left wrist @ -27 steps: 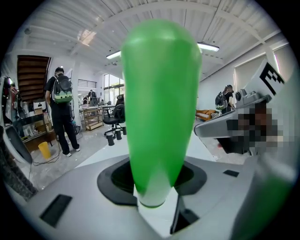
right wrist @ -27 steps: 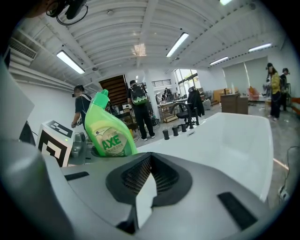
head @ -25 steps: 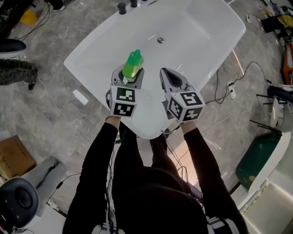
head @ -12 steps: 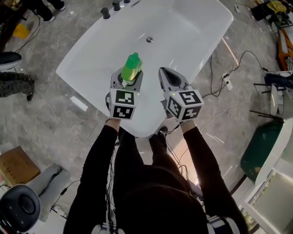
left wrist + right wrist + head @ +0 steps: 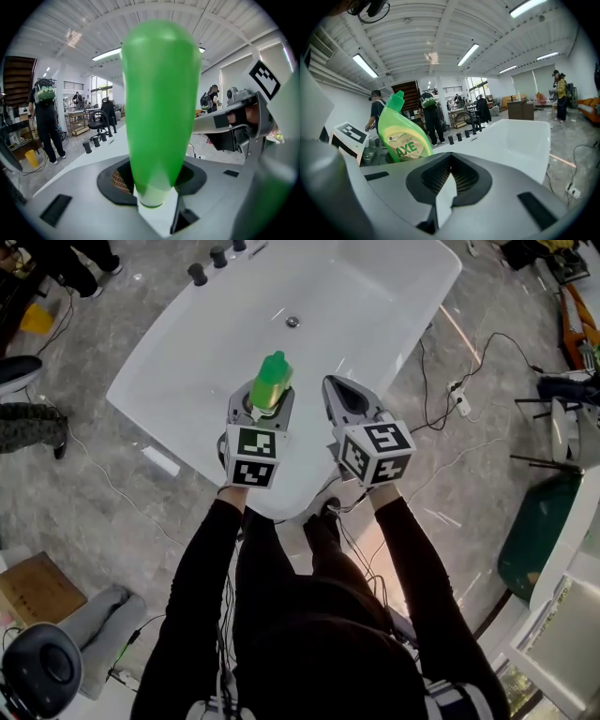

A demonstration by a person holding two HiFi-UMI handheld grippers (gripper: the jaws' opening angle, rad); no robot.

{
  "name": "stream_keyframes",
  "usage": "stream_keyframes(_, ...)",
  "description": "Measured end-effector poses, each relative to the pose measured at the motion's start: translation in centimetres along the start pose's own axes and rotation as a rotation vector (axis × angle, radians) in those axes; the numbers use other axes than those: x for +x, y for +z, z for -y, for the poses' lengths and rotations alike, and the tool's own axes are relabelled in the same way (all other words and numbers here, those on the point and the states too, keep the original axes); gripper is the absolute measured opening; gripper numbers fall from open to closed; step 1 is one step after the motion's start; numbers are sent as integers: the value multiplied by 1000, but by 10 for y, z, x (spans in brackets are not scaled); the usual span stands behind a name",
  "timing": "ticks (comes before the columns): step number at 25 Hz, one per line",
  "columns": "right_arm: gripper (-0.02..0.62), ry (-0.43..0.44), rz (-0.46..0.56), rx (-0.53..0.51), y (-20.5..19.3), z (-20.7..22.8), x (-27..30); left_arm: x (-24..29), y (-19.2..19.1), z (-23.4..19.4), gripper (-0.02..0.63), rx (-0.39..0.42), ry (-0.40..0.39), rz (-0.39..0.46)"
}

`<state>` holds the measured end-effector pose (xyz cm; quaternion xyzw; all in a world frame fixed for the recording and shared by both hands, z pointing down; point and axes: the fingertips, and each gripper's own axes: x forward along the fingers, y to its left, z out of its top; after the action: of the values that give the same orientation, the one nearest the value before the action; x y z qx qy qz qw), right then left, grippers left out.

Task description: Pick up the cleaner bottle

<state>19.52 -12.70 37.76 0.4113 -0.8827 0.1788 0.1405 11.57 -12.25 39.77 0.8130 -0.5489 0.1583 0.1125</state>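
A white bathtub (image 5: 375,306) fills the upper middle of the head view, standing on a grey marbled floor (image 5: 94,493) with cables trailing across it at the right. The person, in black sleeves, stands at the tub's near end with both arms stretched forward over its rim. The left gripper (image 5: 265,401) and the right gripper (image 5: 343,395) sit side by side, near each other but apart, each carrying its cube of square markers toward the person. The left fingers are pinching the green cleaner bottle (image 5: 271,381) around its body; the bottle stands roughly upright with its green cap on top, over the near part of the tub, and in the left gripper view it blocks most of the middle of the frame. From the right gripper view its yellow-green label reading AXE faces that camera, just left of the right gripper's body. The right fingers are pressed together with nothing between them. Three dark faucet knobs (image 5: 217,259) line the tub's far rim, and a small round drain (image 5: 292,322) lies in its basin.
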Motion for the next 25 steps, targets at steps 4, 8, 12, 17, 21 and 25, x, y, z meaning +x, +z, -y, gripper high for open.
stream_keyframes(4,2,-10,3,-1,0,7,-8,3,2,12,195,5,-15,-1)
stream_keyframes(8,2,-20,10,-3,2,12,-15,4,3,23,195,12,-30,-1)
stream_keyframes(12,2,-24,16,-3,2,13,-21,3,2,32,195,19,-42,-5)
stream_keyframes(17,2,-31,19,-3,-3,16,-31,1,3,43,195,29,-53,-5)
stream_keyframes(21,2,-35,21,1,-7,19,-37,2,2,50,195,33,-64,-6)
stream_keyframes(25,1,-40,23,2,-10,20,-41,1,3,57,195,39,-77,-7)
